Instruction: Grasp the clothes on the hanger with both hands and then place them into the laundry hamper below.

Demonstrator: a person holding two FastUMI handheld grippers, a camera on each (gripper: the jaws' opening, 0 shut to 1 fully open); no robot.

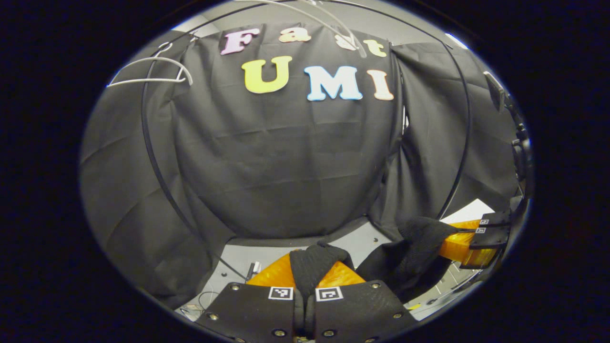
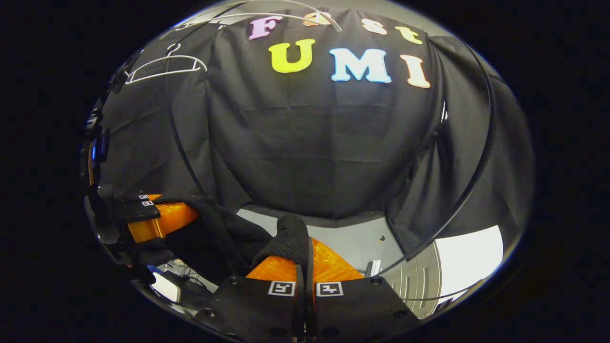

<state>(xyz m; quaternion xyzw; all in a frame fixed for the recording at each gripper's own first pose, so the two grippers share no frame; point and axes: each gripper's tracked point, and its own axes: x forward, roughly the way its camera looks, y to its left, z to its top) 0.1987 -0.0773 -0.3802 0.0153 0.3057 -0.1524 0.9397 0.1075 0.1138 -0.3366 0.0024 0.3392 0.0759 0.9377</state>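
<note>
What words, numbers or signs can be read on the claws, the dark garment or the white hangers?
Words or numbers: none on the left claw, the right claw, the black knitted garment or the white wire hanger.
Signs: square black-and-white coded markers on both claws, which are patterns and not readable text.

A recording booth, not a home. Black cloth walls (image 1: 286,157) hang all round; bare white wire hangers (image 1: 152,71) at ten o'clock.
</note>
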